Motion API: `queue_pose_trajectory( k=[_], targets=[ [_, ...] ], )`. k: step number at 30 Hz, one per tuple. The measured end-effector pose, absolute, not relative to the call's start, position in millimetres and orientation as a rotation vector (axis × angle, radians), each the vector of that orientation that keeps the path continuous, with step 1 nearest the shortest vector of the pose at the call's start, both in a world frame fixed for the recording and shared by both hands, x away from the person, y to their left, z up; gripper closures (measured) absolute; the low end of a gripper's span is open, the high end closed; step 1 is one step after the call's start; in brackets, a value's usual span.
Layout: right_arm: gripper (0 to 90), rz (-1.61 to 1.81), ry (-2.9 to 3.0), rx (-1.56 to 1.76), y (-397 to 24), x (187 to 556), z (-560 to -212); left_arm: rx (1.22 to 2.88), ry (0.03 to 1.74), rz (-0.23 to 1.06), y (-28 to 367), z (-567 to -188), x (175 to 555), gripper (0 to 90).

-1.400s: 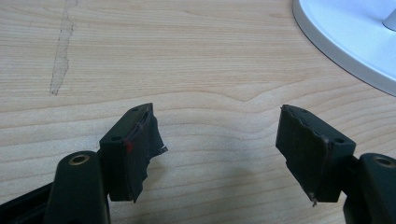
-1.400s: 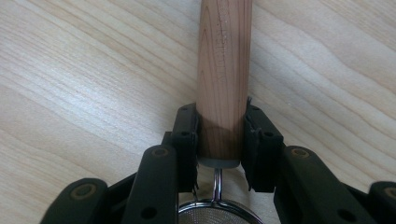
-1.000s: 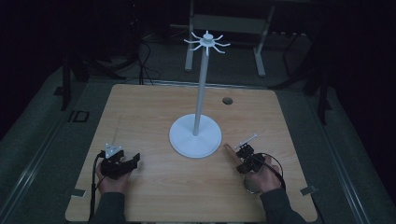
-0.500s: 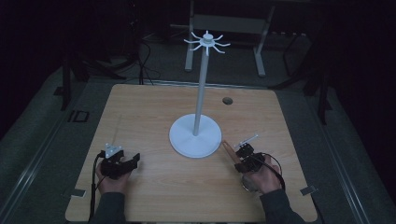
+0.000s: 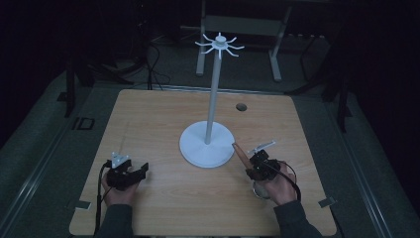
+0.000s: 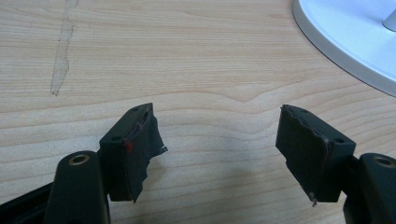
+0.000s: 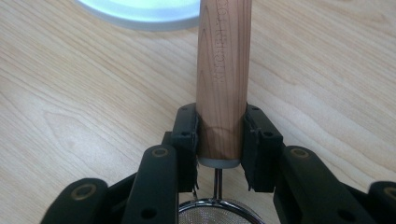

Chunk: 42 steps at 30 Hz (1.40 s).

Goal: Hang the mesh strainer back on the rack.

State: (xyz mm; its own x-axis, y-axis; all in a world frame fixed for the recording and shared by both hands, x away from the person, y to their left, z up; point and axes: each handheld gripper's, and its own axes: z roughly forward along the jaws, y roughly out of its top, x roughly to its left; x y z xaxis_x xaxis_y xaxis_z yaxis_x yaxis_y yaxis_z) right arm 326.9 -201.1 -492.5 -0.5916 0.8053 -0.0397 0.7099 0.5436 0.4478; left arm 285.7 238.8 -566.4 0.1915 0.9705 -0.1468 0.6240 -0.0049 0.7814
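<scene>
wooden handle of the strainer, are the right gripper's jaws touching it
Touching: in the right gripper view both jaws of the right gripper press the wooden handle from either side, no gap.

The high view looks forward and down on my desk [image 5: 163, 124] from above my side. Each gripper view rides close over the wood, facing along its own jaws. All three share the white stand [image 5: 207, 145], whose base [image 6: 345, 42] edges both close views.
</scene>
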Motion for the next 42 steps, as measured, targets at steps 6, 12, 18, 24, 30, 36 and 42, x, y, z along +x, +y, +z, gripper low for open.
queue_pose_trajectory(
  k=[6, 12, 18, 24, 30, 36, 42],
  targets=[
    [69.2, 0.630, 2.522, 1.242, -198.8, 325.3, -486.5, 1.714, 1.515, 0.582, 238.7, -566.3, 285.6, 29.2],
    [69.1, 0.676, 2.502, 1.228, -196.3, 324.1, -480.5, 1.712, 1.516, 0.582, 238.7, -566.3, 285.6, 29.2],
    [69.1, 0.726, 2.482, 1.203, -194.8, 322.8, -475.2, 1.711, 1.516, 0.582, 238.7, -566.3, 285.6, 29.2],
    [69.1, 0.773, 2.460, 1.180, -193.3, 322.0, -469.5, 1.711, 1.517, 0.582, 238.7, -566.3, 285.6, 29.2],
    [69.1, 0.821, 2.440, 1.157, -191.1, 320.9, -465.2, 1.709, 1.517, 0.581, 238.6, -566.3, 285.5, 29.2],
    [69.2, 0.871, 2.411, 1.108, -188.0, 319.0, -458.4, 1.709, 1.516, 0.582, 238.7, -566.4, 285.5, 29.2],
    [69.2, 0.902, 2.386, 1.090, -186.2, 318.6, -453.3, 1.709, 1.515, 0.581, 238.8, -566.4, 285.5, 29.2]
  ],
)
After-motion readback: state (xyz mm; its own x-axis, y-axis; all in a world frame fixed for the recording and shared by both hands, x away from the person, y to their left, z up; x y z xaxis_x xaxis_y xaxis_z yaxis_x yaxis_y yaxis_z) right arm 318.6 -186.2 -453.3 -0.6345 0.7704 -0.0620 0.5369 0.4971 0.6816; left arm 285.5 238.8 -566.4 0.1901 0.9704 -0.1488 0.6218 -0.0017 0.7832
